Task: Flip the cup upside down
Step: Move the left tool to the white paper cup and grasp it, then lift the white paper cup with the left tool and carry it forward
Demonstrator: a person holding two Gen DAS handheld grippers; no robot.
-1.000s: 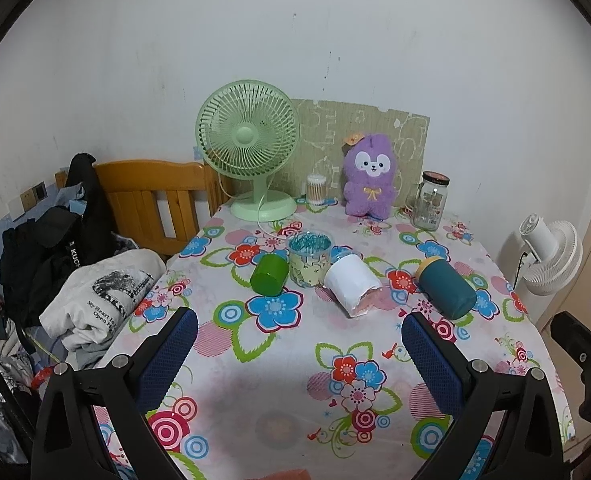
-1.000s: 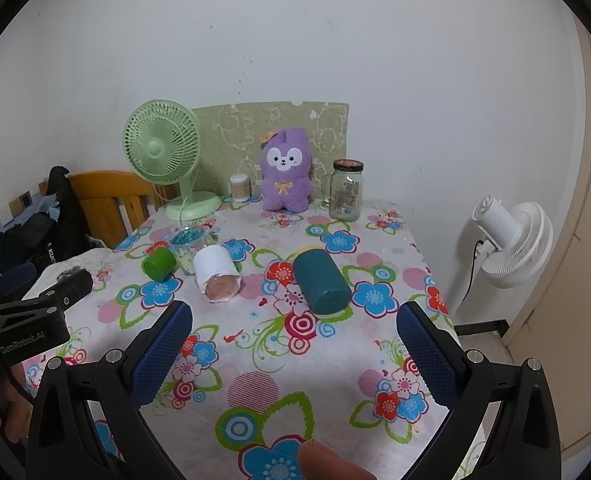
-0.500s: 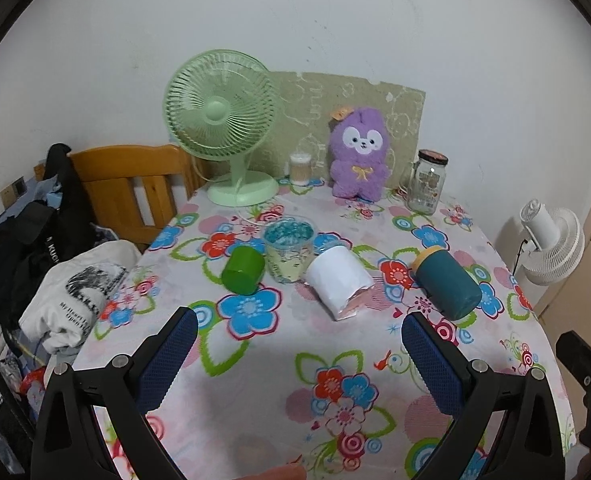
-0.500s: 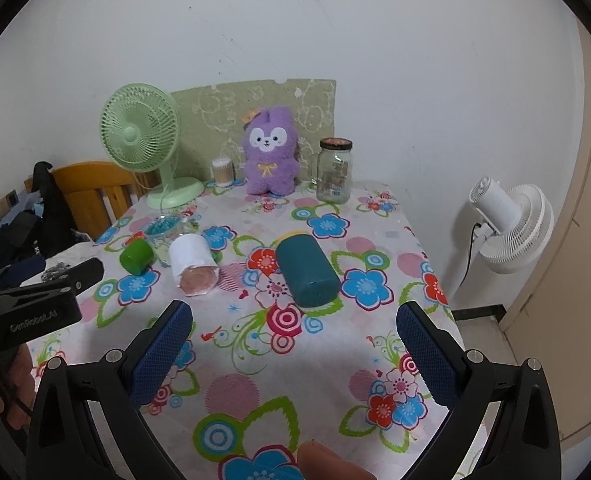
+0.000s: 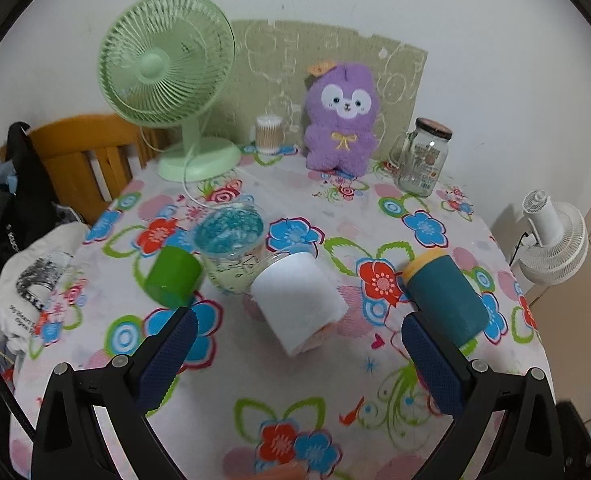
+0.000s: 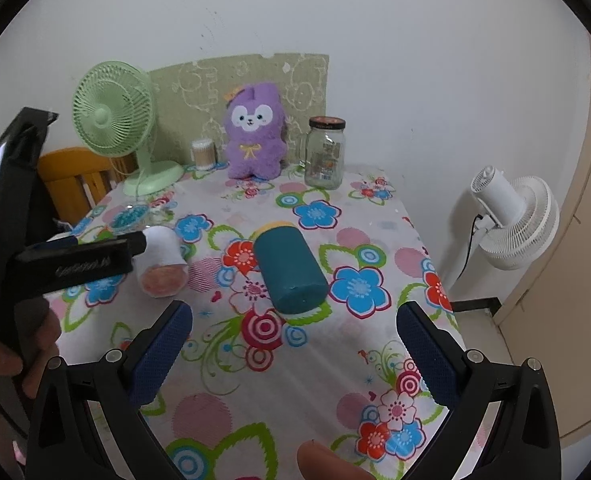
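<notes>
With both hand-held grippers, left [image 5: 295, 332] and right [image 6: 293, 320], spread wide and empty, centre the left on the lying white cup [image 5: 299, 300] before closing.

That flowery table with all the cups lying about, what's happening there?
A person holds a two-finger gripper in each hand, both open and empty. The left gripper hangs just short of the white cup, which lies on its side. The right gripper faces the teal cup, also lying down. A green cup lies beside a clear cup. Nothing is gripped yet.
</notes>
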